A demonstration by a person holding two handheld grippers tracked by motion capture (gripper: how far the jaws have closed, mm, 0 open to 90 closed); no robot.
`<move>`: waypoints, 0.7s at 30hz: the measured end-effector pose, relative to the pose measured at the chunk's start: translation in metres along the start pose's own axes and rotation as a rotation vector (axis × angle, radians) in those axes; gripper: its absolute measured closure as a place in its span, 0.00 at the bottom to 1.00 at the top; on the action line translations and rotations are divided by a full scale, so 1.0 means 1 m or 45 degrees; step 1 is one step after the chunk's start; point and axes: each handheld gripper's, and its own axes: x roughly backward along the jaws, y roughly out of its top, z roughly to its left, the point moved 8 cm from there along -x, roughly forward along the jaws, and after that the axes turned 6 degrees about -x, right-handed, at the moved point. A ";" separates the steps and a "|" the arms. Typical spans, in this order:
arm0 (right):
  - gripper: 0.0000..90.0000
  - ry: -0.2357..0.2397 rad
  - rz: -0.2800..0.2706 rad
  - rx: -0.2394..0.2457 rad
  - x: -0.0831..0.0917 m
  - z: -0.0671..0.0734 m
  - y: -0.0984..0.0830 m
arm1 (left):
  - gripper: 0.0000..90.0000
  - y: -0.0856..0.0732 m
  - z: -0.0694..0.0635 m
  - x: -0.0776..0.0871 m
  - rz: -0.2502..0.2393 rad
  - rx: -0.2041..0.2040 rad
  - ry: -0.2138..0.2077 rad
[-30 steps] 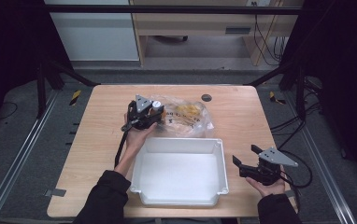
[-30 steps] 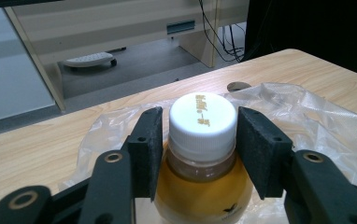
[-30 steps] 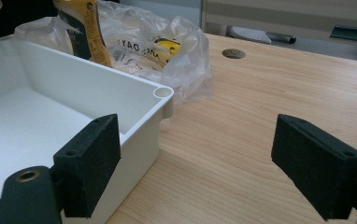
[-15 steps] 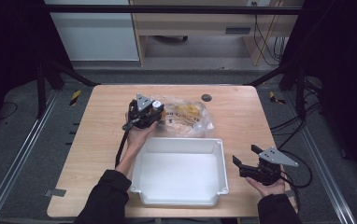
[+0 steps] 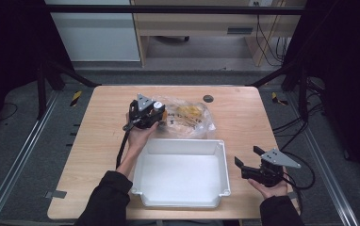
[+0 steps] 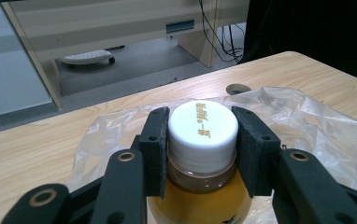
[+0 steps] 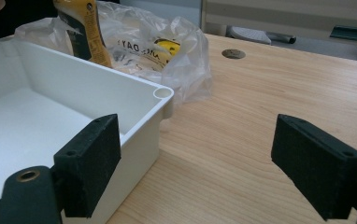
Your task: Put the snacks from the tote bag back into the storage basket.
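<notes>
A bottle of yellow liquid with a white cap stands at the left edge of a clear plastic bag. My left gripper is shut on it, both pads pressing the cap's sides. In the high view that gripper holds the bottle just beyond the white tray, beside the bag. My right gripper hovers open at the tray's right side, nothing between its jaws. In the right gripper view the open gripper faces the tray's corner, with the bottle and bag behind.
A round cable hole lies in the wooden table behind the bag. Bare tabletop spreads to the left of the tray and to the far right. Black frame posts and cables stand beyond the table's edges.
</notes>
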 end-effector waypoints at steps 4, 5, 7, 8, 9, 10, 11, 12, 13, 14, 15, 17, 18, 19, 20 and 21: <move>0.18 0.000 0.002 0.000 0.000 0.000 0.000 | 0.65 0.000 0.001 0.001 0.003 0.008 0.001; 0.18 0.001 0.005 0.002 -0.001 0.000 -0.001 | 0.65 0.000 0.001 0.001 0.005 0.011 0.002; 0.18 0.001 0.007 0.001 -0.001 0.000 -0.001 | 0.65 0.000 0.001 0.001 0.006 0.013 0.001; 0.18 0.001 0.006 0.002 -0.001 0.000 -0.001 | 0.65 0.000 0.001 0.001 0.009 0.012 -0.002; 0.18 0.001 0.006 0.002 -0.001 0.000 -0.001 | 0.65 0.001 0.001 0.002 0.011 0.012 -0.001; 0.18 -0.002 0.005 0.001 0.000 0.000 0.000 | 0.65 0.001 0.002 0.002 0.011 0.018 -0.003; 0.18 -0.002 0.004 0.003 0.000 0.000 0.000 | 0.65 0.002 0.002 0.003 0.013 0.015 -0.004; 0.18 -0.002 0.006 0.001 0.000 0.000 -0.001 | 0.65 0.005 0.003 0.005 0.005 0.016 -0.004; 0.18 -0.002 0.006 0.001 0.000 0.000 -0.001 | 0.65 0.007 0.003 0.006 -0.003 0.020 -0.006; 0.18 -0.002 0.005 0.001 0.000 0.000 -0.001 | 0.65 0.010 0.003 0.008 -0.012 0.019 -0.004; 0.18 -0.002 0.005 0.001 0.000 0.000 -0.001 | 0.65 0.010 0.003 0.008 -0.012 0.019 -0.004; 0.18 -0.001 0.004 -0.001 0.000 0.000 0.000 | 0.65 0.018 0.003 0.014 -0.030 0.015 -0.006; 0.18 -0.001 0.004 -0.001 0.000 0.000 0.000 | 0.65 0.018 0.003 0.014 -0.030 0.015 -0.006; 0.18 -0.001 0.001 0.000 0.000 0.000 0.000 | 0.65 0.020 0.003 0.016 -0.036 0.016 -0.006; 0.18 -0.002 0.000 0.001 0.000 0.000 0.000 | 0.65 0.024 0.003 0.019 -0.046 0.013 -0.004; 0.18 -0.002 0.000 0.001 0.000 0.000 0.000 | 0.65 0.024 0.003 0.019 -0.046 0.013 -0.004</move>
